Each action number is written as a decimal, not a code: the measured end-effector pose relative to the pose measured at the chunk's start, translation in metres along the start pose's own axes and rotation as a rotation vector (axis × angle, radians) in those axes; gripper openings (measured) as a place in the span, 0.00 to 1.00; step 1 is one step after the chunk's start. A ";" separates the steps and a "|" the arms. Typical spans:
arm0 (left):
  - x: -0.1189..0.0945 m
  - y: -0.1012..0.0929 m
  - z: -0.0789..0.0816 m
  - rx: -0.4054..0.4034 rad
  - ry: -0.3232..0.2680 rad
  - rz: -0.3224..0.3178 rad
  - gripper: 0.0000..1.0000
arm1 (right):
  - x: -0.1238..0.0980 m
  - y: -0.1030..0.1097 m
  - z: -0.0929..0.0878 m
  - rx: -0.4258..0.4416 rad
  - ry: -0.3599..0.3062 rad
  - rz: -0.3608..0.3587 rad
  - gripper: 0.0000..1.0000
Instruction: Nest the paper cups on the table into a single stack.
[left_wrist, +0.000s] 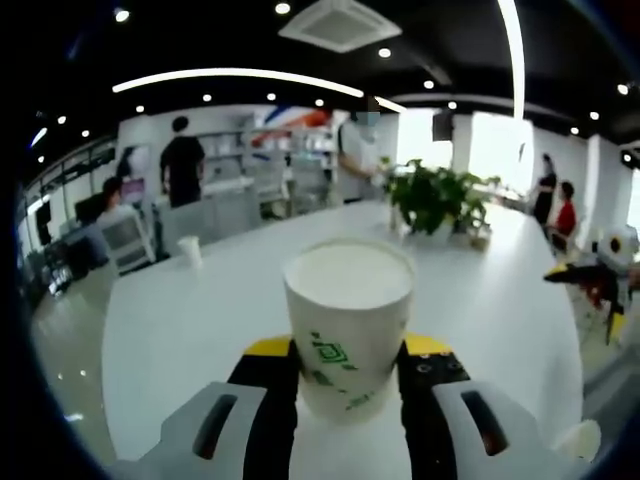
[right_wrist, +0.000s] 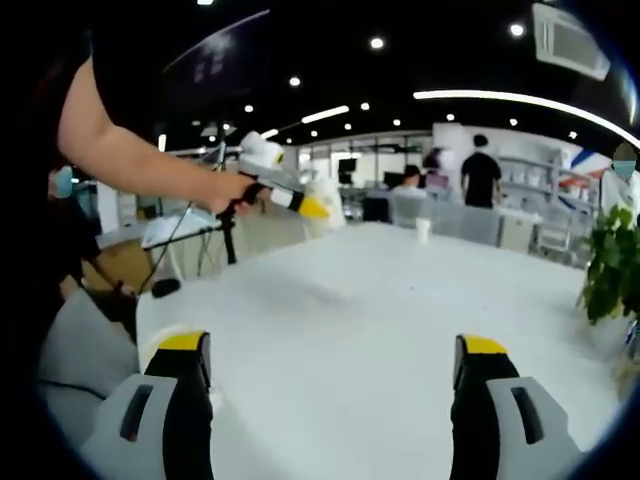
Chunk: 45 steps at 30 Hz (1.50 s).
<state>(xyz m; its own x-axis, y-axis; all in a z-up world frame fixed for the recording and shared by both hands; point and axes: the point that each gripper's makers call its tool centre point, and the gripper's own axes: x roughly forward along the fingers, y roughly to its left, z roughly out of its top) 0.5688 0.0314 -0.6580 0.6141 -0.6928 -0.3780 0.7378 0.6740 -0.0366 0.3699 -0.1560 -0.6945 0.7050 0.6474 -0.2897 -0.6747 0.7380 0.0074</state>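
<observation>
Your work surface is a large white table (left_wrist: 200, 320), glossy, running well ahead of both tongs. Ahead and to the left of your left tongs, near the far edge, a small white cup (left_wrist: 190, 250) stands upright on it. Farther ahead, slightly right, a potted plant (left_wrist: 437, 198) sits on the tabletop. Seen from your right tongs, that plant lies at the far right.

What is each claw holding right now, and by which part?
The left claw grips an upright paper cup by its lower wall, one jaw on each side. The right claw is open above the white table, holding nothing.
</observation>
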 end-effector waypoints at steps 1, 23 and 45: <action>-0.001 -0.002 0.000 0.000 -0.001 -0.001 0.37 | 0.000 0.000 0.000 -0.001 -0.001 0.001 1.00; -0.016 -0.020 0.008 0.030 0.005 -0.050 0.37 | 0.002 0.006 0.016 -0.024 -0.014 0.019 0.99; -0.037 -0.049 0.009 0.038 0.012 -0.108 0.37 | -0.001 0.013 0.022 -0.013 0.004 0.030 1.00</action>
<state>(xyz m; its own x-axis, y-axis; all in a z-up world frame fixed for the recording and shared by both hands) 0.5129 0.0217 -0.6336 0.5270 -0.7578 -0.3848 0.8099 0.5850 -0.0427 0.3656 -0.1429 -0.6735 0.6836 0.6682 -0.2937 -0.6982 0.7159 0.0038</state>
